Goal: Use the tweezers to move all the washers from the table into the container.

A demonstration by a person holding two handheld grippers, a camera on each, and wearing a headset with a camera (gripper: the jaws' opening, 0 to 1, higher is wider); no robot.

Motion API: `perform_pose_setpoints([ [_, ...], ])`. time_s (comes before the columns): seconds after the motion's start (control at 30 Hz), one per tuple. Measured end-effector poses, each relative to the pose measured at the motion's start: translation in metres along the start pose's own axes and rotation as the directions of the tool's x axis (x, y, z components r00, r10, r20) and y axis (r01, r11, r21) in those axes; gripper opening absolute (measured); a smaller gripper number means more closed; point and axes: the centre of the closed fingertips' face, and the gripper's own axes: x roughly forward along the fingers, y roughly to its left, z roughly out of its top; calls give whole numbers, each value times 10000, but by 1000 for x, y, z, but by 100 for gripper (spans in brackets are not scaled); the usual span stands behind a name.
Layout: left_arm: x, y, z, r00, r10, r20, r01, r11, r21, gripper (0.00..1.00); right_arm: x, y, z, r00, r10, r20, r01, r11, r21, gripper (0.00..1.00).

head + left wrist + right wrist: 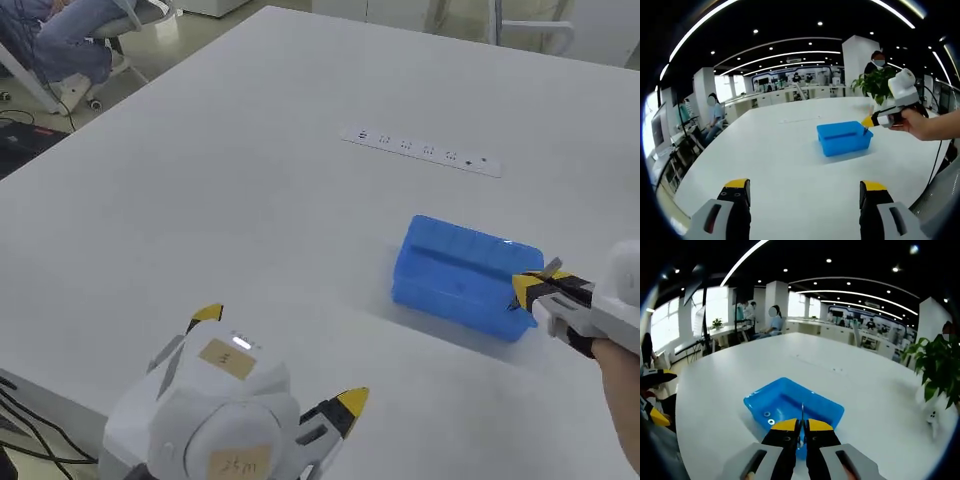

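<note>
a large white bench stands in an open office with rows of ceiling lights. a flat power strip lies on the bench toward the far side. the blue container sits on the bench, well apart from the strip. in the right gripper view two small washers lie on the floor of the container, close to each other. the right gripper hangs at the right end of the container in the head view. its jaws are narrow and closed on the thin tweezers, whose tip points over the inside of the container. whether the tip touches something cannot be told. the left gripper is low at the near side of the bench, well apart from the container, and its jaws are wide.
</note>
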Motion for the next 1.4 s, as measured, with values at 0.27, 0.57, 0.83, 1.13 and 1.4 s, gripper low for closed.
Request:
perform_pose_setpoints([
  [0.27, 0, -1, -1, 10000, -17, -61, 18, 9999, 114, 91, 8, 0, -17, 9988, 127, -476, -119, 9998, 188, 2],
  [0.57, -1, 0, -1, 10000, 23, -39, -23, 9999, 100, 91, -1, -2, -5, 9998, 36, -200, -28, 9993, 374, 3],
  [0.83, -2, 0, 0, 10000, 23, 25, -24, 10000, 76, 91, -44, 16, 45, 9939, 614, 920, -547, 9958, -733, 2],
  [1.13, -3, 1, 0, 10000, 82, 54, -82, 10000, 30, 91, -75, 67, 7, 9692, 2086, -1307, -2416, 9077, -3431, 1],
  [1.4, -2, 2, 0, 9999, 110, 85, -110, 9999, 13, 90, -83, 93, -70, 8423, 2807, -4601, -4786, 7822, -3988, 2],
])
